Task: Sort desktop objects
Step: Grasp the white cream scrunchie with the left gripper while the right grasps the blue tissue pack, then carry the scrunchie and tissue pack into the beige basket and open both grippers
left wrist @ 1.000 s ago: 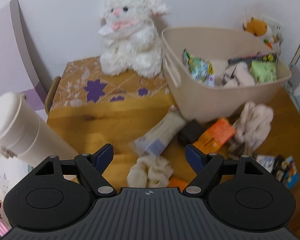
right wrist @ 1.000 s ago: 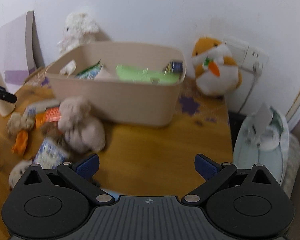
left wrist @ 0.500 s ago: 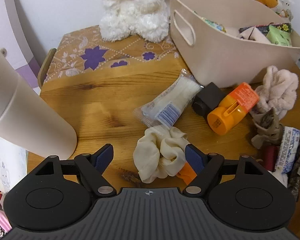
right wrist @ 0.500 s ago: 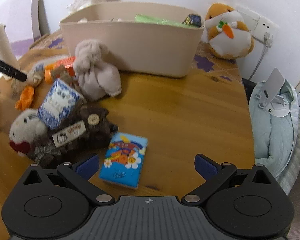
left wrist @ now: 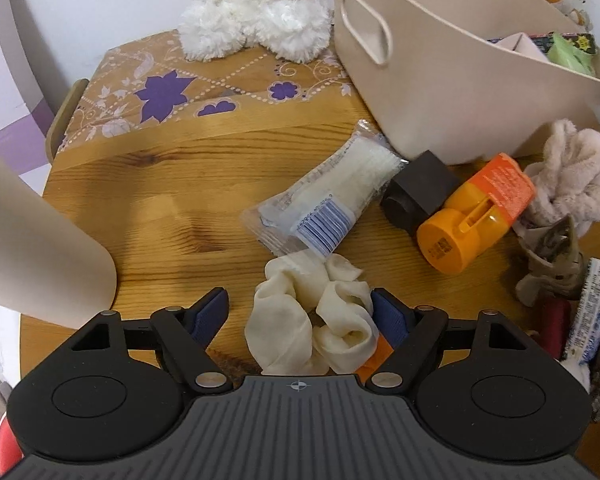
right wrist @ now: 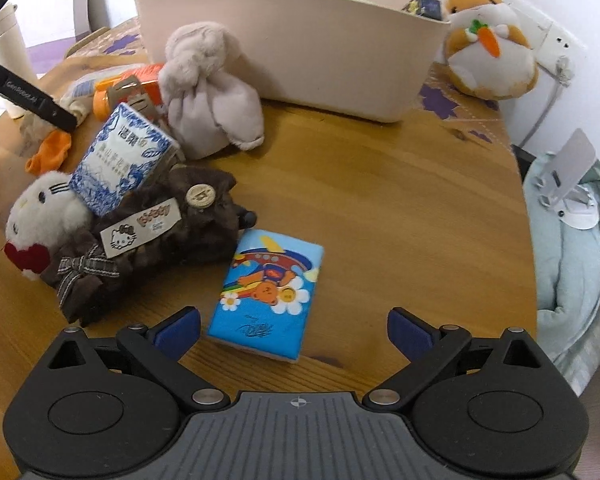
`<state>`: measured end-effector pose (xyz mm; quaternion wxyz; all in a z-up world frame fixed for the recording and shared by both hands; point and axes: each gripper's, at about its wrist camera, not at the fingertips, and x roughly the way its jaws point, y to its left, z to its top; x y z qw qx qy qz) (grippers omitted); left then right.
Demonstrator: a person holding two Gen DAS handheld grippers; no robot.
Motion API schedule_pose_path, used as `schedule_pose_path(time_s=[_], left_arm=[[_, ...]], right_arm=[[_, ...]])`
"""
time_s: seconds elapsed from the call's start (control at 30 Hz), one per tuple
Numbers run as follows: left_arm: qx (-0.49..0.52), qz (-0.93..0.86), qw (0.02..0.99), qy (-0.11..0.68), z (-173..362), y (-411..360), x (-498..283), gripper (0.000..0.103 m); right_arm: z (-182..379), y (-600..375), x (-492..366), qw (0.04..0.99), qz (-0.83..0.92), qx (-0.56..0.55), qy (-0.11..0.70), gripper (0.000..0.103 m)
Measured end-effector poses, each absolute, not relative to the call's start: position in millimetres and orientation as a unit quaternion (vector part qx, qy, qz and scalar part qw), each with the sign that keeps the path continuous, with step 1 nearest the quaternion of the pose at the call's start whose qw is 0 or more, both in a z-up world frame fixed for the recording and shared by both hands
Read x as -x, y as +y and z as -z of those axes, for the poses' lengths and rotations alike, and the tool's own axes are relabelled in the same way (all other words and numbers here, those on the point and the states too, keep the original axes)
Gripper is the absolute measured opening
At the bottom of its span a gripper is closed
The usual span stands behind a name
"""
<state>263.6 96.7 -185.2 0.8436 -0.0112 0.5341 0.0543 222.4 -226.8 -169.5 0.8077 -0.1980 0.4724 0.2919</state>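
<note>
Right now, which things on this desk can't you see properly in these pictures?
- Bin contents: both views, its wall hides most; only packet tops show.
- White plush: left view, head cut off by the top edge.
- Orange item: left view, under the scrunchie and left tool.
- Cup: left view, cut by the frame edge.

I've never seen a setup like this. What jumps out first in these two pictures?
A big beige plastic bin at the back of the wooden table, half full. In front lies a scatter: a bright orange bottle on its side, a blue cartoon tissue pack near the open right gripper, and a cream fabric scrunchie between the open left gripper's fingers.
</note>
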Motion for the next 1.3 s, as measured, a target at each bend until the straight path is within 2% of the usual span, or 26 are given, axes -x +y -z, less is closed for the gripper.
schedule_pose_path(time_s=[0.3, 0.4, 0.5, 0.57, 0.67, 0.77, 0.87, 1.3], left_arm=[[0.021, -0.047, 0.843, 0.535, 189.6, 101.9, -267.7, 0.077], [0.02, -0.046, 0.847, 0.53, 190.0, 102.2, -266.4, 0.078], [0.019, -0.046, 0.849, 0.526, 188.1, 101.0, -264.3, 0.069], [0.016, -0.041, 0.852, 0.522, 185.5, 100.4, -262.0, 0.052], [0.014, -0.034, 0.851, 0.524, 183.5, 100.3, -257.5, 0.037], [0.015, -0.028, 0.849, 0.527, 181.9, 100.1, -252.3, 0.022], [0.019, -0.019, 0.847, 0.531, 180.8, 100.1, -246.0, 0.018], [0.016, 0.012, 0.865, 0.501, 148.5, 86.6, -226.6, 0.016]], right_arm=[[177.4, -224.9, -229.2, 0.802, -0.288, 0.171, 0.495, 0.101], [176.8, -221.8, -229.9, 0.805, -0.289, 0.17, 0.489, 0.096], [173.4, -219.4, -232.3, 0.812, -0.286, 0.157, 0.483, 0.077], [170.9, -218.0, -234.3, 0.815, -0.287, 0.155, 0.478, 0.059], [168.6, -218.1, -237.1, 0.816, -0.288, 0.155, 0.477, 0.044], [168.4, -219.6, -238.6, 0.814, -0.29, 0.153, 0.479, 0.044], [167.8, -221.4, -235.8, 0.814, -0.288, 0.152, 0.48, 0.043], [131.7, -228.7, -236.4, 0.832, -0.309, 0.136, 0.441, 0.043]])
